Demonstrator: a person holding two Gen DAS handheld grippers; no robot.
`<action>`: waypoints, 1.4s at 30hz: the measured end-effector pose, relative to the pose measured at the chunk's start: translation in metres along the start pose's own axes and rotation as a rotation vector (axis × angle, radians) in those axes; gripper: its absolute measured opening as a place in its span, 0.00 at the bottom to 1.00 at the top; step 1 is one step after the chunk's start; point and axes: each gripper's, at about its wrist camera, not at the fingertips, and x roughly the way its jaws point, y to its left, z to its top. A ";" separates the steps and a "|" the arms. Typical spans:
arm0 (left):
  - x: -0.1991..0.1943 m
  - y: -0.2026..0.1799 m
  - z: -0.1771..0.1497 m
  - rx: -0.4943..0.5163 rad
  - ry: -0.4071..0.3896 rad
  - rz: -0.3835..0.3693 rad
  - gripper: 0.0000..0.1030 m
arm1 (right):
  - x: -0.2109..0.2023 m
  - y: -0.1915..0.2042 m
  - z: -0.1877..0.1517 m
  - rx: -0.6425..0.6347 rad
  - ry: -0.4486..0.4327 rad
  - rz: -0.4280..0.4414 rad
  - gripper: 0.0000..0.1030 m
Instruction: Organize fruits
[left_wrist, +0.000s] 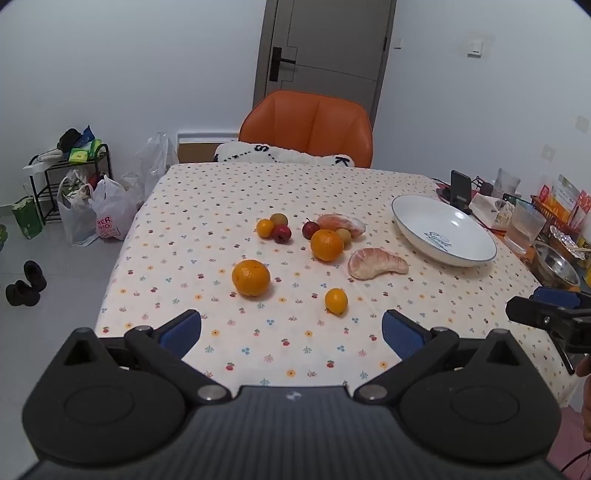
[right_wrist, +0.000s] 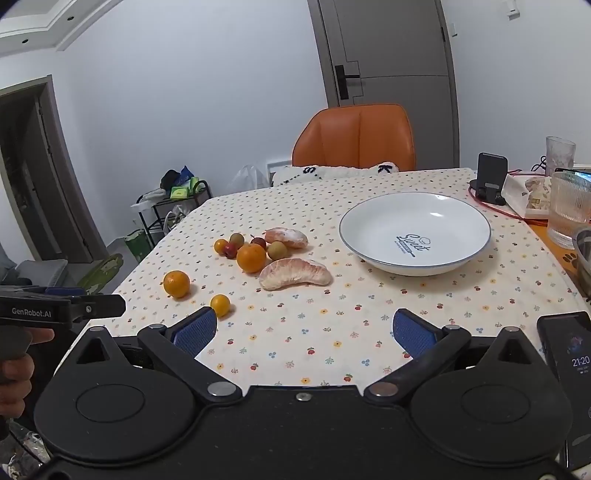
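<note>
- chair (left_wrist: 306, 125) – orange, behind the table, before a grey door (left_wrist: 325, 44)
- phone (right_wrist: 569, 373) – screen lit, at table's near right edge
- glass (right_wrist: 567, 208)
- bags (left_wrist: 107, 214) beside a rack (left_wrist: 70, 173)

Left gripper (left_wrist: 291, 328) open above tablecloth (left_wrist: 295, 354); fruits (left_wrist: 327, 244) scattered, bowl (left_wrist: 461, 258) seemingly empty.

— Tablecloth (right_wrist: 332, 332): cream, dotted with small red, blue and yellow flower and fruit prints. Bowl (right_wrist: 461, 218): white, blue-rimmed, dark blue lettering inside.

— Noted. Oranges (left_wrist: 251, 277) are seen in bright orange, two small fruits (left_wrist: 282, 233) in dark red, peeled segments (right_wrist: 294, 274) in pale pink. Gripper pads (left_wrist: 400, 334): blue, set on black. Chair (left_wrist: 306, 125): orange.
</note>
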 end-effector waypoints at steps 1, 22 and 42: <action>0.000 0.000 -0.001 0.004 -0.001 -0.001 1.00 | 0.001 0.000 0.000 -0.001 0.002 -0.001 1.00; -0.004 0.001 0.000 0.015 -0.007 0.002 1.00 | -0.009 0.001 0.008 -0.005 -0.015 0.006 1.00; -0.004 -0.002 -0.001 0.024 -0.004 0.008 1.00 | -0.010 -0.002 0.007 0.007 -0.021 0.000 1.00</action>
